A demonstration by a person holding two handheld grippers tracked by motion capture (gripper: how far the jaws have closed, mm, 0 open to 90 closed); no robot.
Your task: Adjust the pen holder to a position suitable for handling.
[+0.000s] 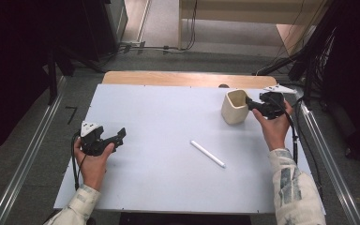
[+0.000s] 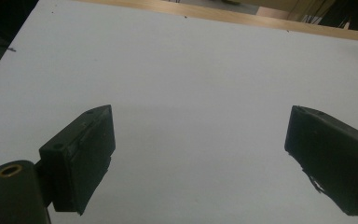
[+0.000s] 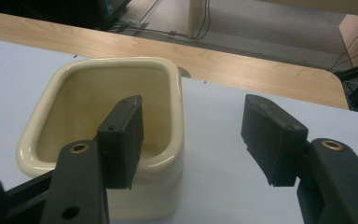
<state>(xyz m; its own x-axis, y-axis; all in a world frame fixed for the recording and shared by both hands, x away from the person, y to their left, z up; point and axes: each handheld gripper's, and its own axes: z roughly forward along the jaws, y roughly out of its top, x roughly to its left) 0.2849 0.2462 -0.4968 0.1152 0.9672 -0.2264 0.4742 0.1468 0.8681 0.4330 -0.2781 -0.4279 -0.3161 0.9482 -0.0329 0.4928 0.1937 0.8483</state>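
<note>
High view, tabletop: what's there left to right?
Left gripper → white pen → cream cup → right gripper, one jaw inside the cup's rim and one outside, straddling the wall, not yet pressing on it.

We see a white pen (image 1: pixel 207 153) lying slantwise near the middle of the table (image 1: pixel 159 122). Beyond the table's far wooden edge, cables (image 1: pixel 154 48) run across the grey floor (image 1: pixel 206 58).

Black claws (image 1: pixel 251 104) with brass screws, trailing cables, pale patterned sleeves (image 1: pixel 294 187).
</note>
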